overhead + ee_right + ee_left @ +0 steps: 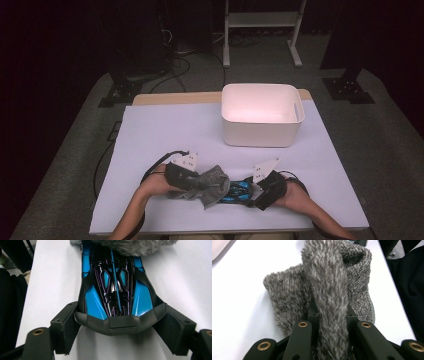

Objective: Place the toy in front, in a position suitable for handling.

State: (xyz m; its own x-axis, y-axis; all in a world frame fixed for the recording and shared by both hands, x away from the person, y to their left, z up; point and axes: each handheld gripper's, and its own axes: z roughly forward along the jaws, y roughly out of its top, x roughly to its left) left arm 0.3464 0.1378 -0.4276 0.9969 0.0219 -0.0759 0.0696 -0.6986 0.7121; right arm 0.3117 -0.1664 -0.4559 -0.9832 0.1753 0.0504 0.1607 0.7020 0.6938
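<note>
Work is carried out close to the near edge of the worktop [150, 130], where both hands are placed. Open white surface is left between the hands and the white bin [261, 116], which is set well apart at the far side, right of centre. Bare surface is also left to the left of the bin and along both side edges.

The left tongs [196, 181] are held low, angled toward the centre, and are clamped tightly on a fold of the grey fuzzy cloth [329, 285]. In the left gripper view, the fold is seen rising between the two black jaws while the rest of the cloth is spread on the worktop beyond them.

The right tongs [120, 315] are pointed inward toward the left tongs and are spread wide around the rear of the blue and black toy car [116, 287]. Each jaw is pressed against one side of the car's dark rear bumper. The car is resting on the worktop between the two hands.

The front of the car is overlapped by the cloth. Dark floor, cables and a white frame are seen beyond the far edge.
</note>
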